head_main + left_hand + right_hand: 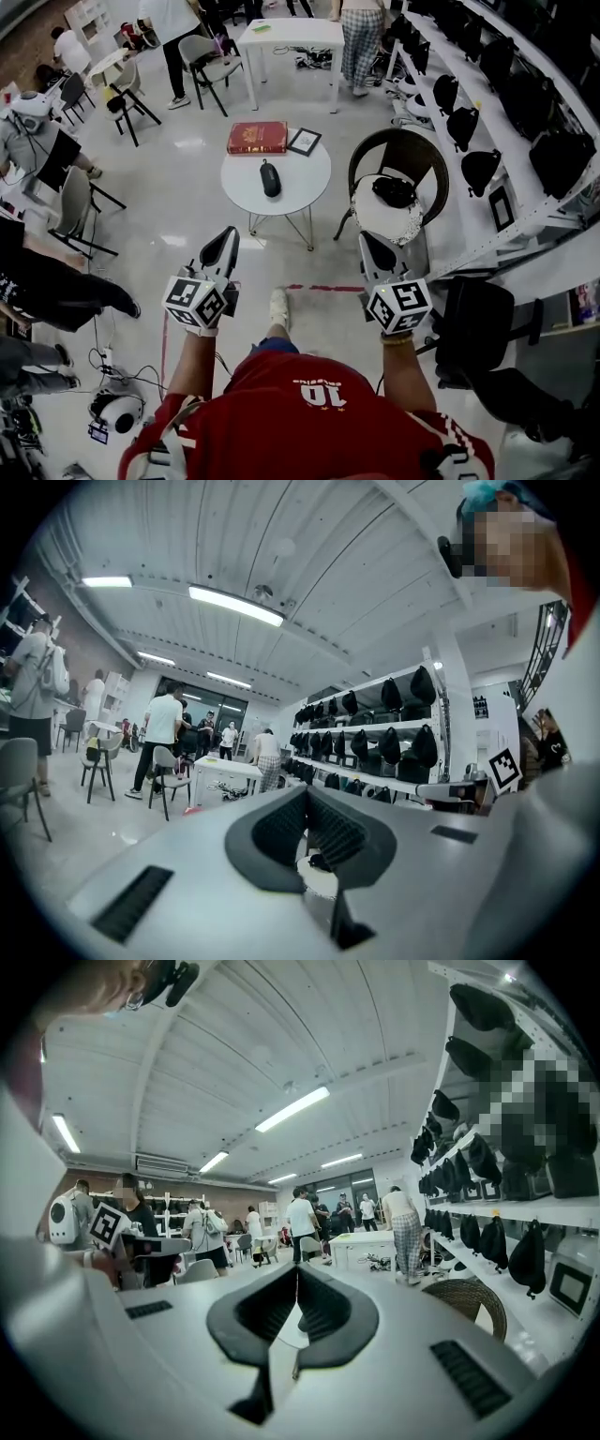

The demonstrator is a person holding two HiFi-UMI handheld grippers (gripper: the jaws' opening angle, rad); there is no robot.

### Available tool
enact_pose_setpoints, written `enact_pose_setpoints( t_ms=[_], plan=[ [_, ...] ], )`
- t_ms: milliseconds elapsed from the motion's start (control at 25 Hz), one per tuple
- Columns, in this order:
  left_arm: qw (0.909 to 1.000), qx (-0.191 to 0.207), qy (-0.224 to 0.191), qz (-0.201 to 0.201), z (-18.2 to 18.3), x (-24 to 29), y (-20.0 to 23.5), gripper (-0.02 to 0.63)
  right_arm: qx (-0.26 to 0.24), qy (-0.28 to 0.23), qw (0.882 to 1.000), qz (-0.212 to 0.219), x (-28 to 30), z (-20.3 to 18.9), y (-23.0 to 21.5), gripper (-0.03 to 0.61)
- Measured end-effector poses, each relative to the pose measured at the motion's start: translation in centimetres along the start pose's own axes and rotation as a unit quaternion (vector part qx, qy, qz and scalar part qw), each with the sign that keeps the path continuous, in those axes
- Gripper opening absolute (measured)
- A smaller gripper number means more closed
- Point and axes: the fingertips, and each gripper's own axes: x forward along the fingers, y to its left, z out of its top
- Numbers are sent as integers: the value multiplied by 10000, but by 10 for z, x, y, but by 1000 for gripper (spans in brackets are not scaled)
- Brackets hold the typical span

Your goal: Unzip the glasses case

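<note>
A black glasses case (270, 178) lies zipped on a small round white table (300, 192) some way ahead of me. My left gripper (229, 236) and right gripper (366, 240) are held level at chest height, well short of the table, both shut and empty. In the left gripper view the fingertips (307, 791) meet, and the case (319, 862) shows as a small dark shape below them. The right gripper view shows its fingertips (298, 1269) touching too, with a patch of the white table (292, 1333) below.
A red book (257, 138) and a small framed picture (304, 142) share the round table. A wicker chair (412, 150) with a white cushion and a black item (394, 190) stands to its right. Shelves (511, 131) of black bags line the right wall. People and chairs fill the left and back.
</note>
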Motion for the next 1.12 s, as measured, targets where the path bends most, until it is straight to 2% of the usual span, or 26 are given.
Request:
enact_pose_setpoints(
  t_ms=[400,760,1120],
  plan=[
    [9999,-86,65,-79,22,81,86,8,-37,148,9998,-98,111,23,-22,15],
    [9993,-187,109,-296,33,141,159,8,-121,215,9994,-238,202,40,-25,15],
    [9973,-346,118,-632,43,193,213,8,-230,169,9986,-450,264,58,-25,15]
  ],
)
